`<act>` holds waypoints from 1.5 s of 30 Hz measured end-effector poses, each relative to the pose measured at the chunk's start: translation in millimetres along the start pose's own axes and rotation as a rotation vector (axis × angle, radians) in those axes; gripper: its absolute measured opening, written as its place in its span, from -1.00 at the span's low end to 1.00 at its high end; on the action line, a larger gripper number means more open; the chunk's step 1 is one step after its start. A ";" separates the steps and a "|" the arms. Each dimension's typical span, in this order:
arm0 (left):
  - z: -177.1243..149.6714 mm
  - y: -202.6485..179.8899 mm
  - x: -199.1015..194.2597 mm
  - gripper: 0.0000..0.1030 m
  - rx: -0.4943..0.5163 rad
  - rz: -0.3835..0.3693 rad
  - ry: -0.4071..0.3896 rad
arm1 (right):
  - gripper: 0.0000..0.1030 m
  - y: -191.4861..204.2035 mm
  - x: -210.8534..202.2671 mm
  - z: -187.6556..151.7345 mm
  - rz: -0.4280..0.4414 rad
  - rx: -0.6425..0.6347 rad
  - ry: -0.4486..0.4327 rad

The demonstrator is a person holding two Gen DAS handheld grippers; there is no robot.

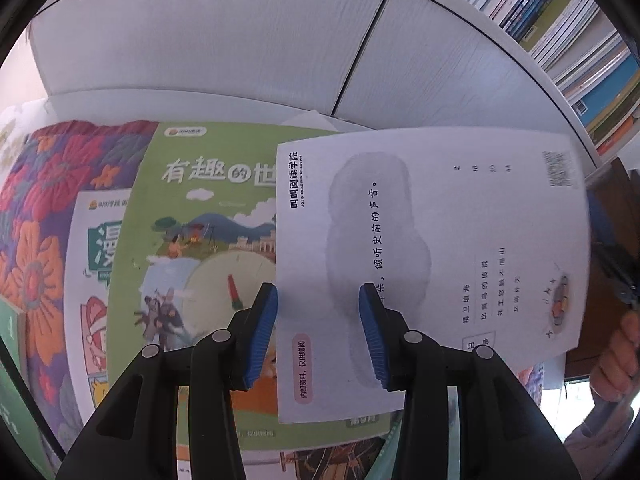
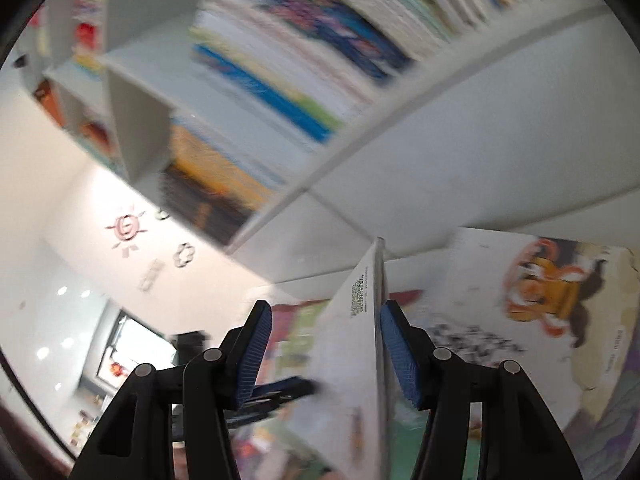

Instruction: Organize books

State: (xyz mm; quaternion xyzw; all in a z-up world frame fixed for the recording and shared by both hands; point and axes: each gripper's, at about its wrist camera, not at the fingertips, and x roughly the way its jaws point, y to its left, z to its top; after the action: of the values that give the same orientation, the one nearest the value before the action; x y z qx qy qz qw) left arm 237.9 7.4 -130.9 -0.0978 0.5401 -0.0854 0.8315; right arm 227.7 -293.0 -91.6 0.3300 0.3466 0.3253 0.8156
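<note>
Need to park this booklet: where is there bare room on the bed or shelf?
Bare quilt shows only left of the white book, which lies beside the green book. Mid-bed, covers overlap. The shelf books above the cabinet doors stand packed, no gap visible.

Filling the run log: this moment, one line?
right gripper: white booklet between jaws, grip unclear | left gripper: open, over green book

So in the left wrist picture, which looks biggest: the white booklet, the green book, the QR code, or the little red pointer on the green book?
1. White booklet, though it is lifted nearer the camera, so that may flatter it.
2. Green book, partly hidden under the booklet, so these two are unsure.
3. QR code.
4. Red pointer.
</note>
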 end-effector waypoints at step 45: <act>-34.3 50.9 -25.1 -0.11 -0.026 -0.038 0.013 | -0.92 -44.1 3.9 -147.0 0.142 0.465 0.126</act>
State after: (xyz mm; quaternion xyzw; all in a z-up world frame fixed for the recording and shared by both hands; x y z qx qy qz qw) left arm 198.3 60.4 -135.4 -0.1185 0.5447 -0.0948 0.8248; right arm 128.5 -269.2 -206.3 0.5114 0.4381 0.3130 0.6698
